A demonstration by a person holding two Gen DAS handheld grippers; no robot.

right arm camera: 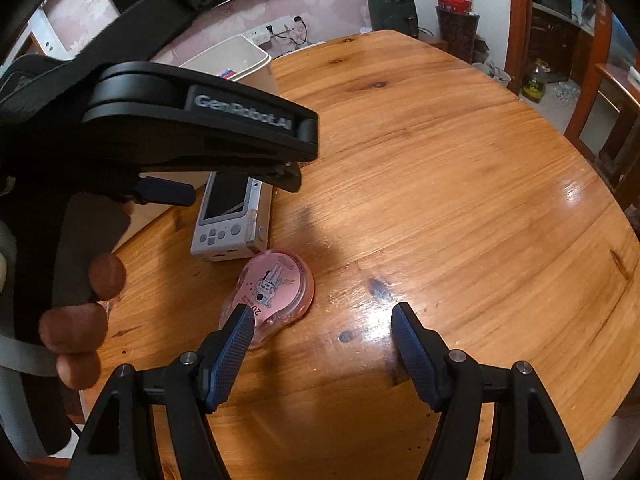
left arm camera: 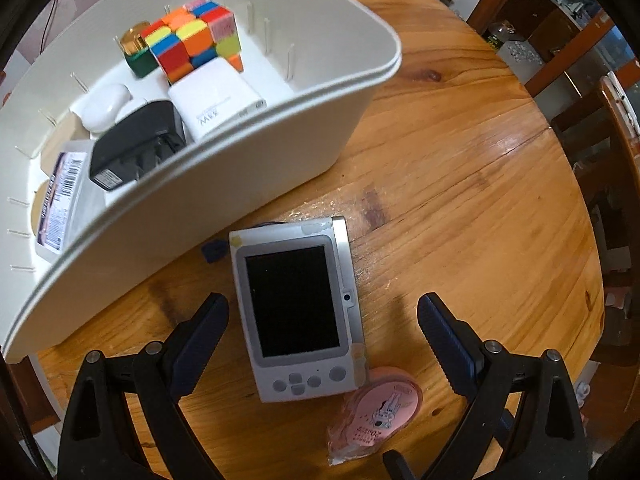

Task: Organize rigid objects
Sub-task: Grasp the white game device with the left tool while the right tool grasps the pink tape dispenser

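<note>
On the wooden table [left arm camera: 460, 168] lie 2 loose things: 1 pink packet [left arm camera: 376, 412] at the lower centre and 1 grey handheld console [left arm camera: 298, 306] just beyond, touching it. The left gripper [left arm camera: 322, 316] hangs spread wide, fingers either side of the console. The right gripper [right arm camera: 322, 320], also spread, has its left finger over the packet, marked "20". Upper left, 1 white bin [left arm camera: 240, 152] holds 1 colour cube [left arm camera: 192, 38] and 1 white charger [left arm camera: 218, 100], perhaps reading "33W".
</note>
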